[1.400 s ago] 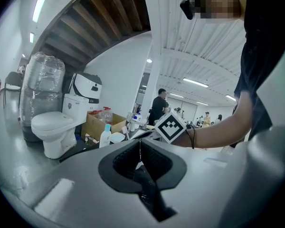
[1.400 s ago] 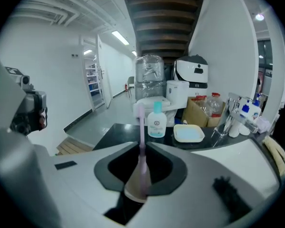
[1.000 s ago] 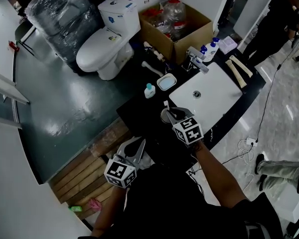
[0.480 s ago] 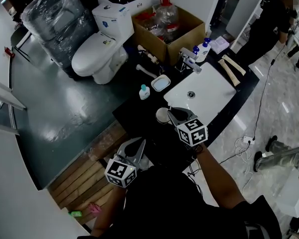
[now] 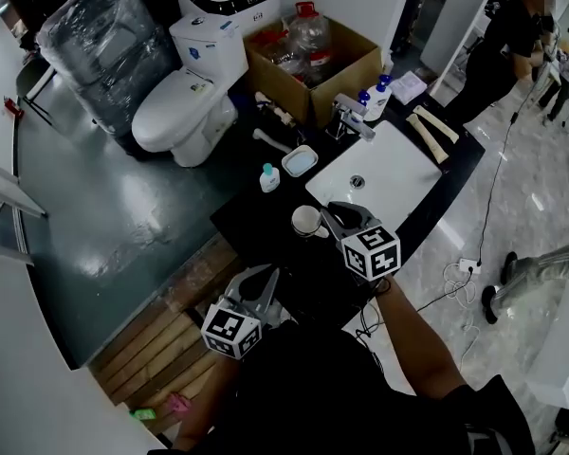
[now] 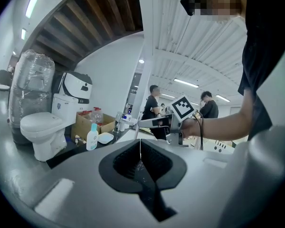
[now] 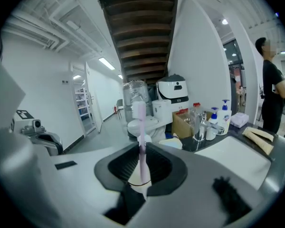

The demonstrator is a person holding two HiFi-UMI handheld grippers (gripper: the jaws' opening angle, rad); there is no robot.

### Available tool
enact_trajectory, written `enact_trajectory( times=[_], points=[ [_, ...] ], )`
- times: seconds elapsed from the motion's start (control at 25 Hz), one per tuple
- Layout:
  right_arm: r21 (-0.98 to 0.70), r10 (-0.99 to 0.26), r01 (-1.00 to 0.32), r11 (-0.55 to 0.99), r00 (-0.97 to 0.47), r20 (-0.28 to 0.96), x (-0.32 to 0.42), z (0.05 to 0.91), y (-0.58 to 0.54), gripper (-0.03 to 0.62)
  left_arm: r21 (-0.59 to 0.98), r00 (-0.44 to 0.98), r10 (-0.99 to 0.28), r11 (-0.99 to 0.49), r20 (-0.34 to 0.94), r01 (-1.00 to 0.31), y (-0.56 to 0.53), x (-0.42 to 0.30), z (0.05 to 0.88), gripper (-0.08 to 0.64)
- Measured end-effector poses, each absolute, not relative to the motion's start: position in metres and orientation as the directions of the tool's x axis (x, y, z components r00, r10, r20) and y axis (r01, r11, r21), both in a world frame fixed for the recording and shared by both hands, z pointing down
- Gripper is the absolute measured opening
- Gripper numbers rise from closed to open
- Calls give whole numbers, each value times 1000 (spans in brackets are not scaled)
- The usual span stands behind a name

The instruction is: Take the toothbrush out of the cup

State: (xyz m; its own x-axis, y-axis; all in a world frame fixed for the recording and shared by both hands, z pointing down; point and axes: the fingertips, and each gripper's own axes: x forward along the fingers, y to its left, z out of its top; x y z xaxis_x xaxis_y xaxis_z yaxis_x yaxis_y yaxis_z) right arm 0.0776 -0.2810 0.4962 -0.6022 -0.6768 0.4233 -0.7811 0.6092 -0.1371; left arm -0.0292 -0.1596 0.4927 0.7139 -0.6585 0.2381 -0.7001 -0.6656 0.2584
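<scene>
My right gripper [image 5: 339,216] is shut on a pink toothbrush [image 7: 141,127], which stands upright between the jaws with its bristle head on top in the right gripper view. The white cup [image 5: 306,221] stands on the black counter [image 5: 251,221] just left of that gripper, and its mouth shows nothing inside. In the head view the gripper hides the brush. My left gripper [image 5: 258,287] hangs low at the counter's near edge, shut with nothing in it; its jaws [image 6: 140,151] meet in a thin line.
A white sink basin [image 5: 384,164] with a faucet [image 5: 349,117] lies behind the cup. A soap dish [image 5: 301,160] and a small bottle [image 5: 269,177] sit on the counter's far left. Beyond are a toilet [image 5: 185,102] and a cardboard box [image 5: 356,50]. A person [image 5: 498,45] stands at far right.
The toothbrush stood in the cup with my right gripper over it; now the gripper has drawn back to the right with the brush, and the cup stands uncovered. The left gripper has barely moved.
</scene>
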Motion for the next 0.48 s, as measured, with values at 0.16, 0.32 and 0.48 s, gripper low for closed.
enact_trajectory(
  times=[0.16,0.32,0.48],
  points=[
    [-134,-693,-788,601,-597,404,83,483,-277,55,258,725,-648,-677,235,-689,-157,-25,491,9],
    [-130,-706,-799,587,-585,399,93,479,-271,55,257,732,-641,-686,231,-681,-157,-22,490,8],
    [-134,-712,-809,572,-571,409,105,483,-263,55,258,739,-633,-693,231,-673,-157,-18,490,9]
  ],
)
